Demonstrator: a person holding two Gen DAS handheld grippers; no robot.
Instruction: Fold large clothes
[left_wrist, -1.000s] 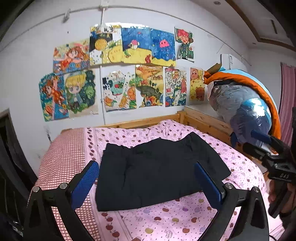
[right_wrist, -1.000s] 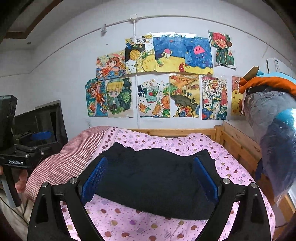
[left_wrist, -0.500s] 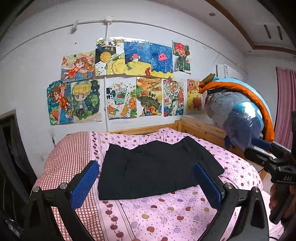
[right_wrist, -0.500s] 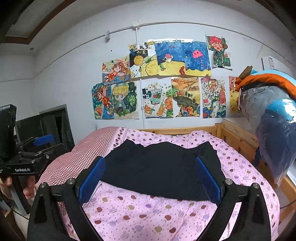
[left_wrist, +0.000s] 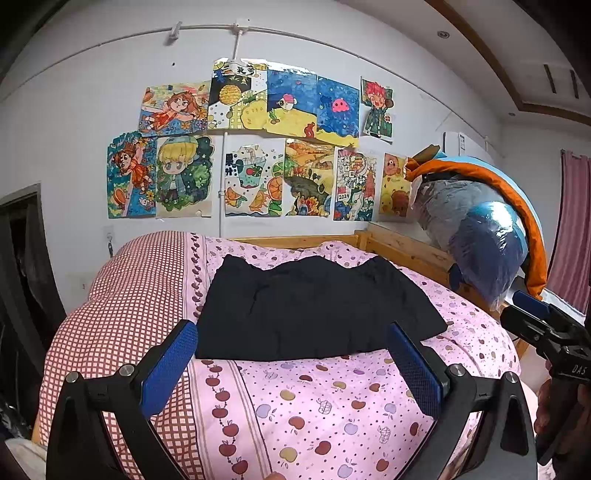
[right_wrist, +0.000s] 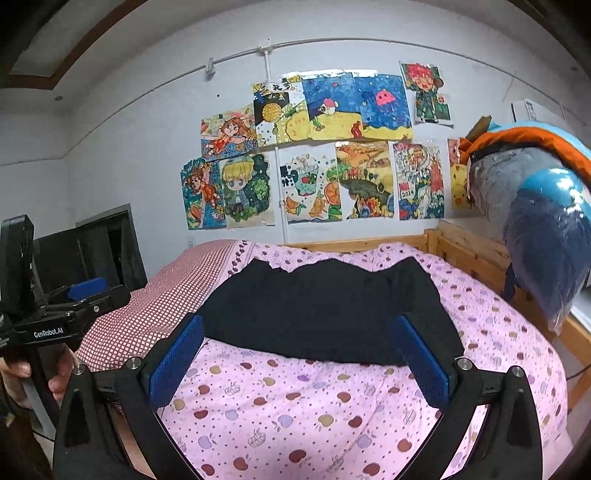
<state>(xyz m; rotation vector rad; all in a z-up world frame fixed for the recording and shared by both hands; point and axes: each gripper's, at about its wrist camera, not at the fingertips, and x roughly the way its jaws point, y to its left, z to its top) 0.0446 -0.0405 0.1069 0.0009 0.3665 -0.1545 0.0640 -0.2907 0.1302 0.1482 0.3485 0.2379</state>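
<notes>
A folded black garment (left_wrist: 314, 310) lay flat on a bed's pink apple-print quilt (left_wrist: 332, 402), ahead of both grippers. The left gripper (left_wrist: 291, 365) stood wide and empty. The right gripper (right_wrist: 295, 360) had just been opening, its fingers (right_wrist: 175, 360) wide with nothing between them.

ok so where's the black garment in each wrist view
Left wrist: the black garment lies centre frame on the pink apple-print bedding, beyond the open fingertips.
Right wrist: the garment again sits centre, slightly higher.
Shared landmark: the blond-haired cartoon drawing on the wall.
</notes>
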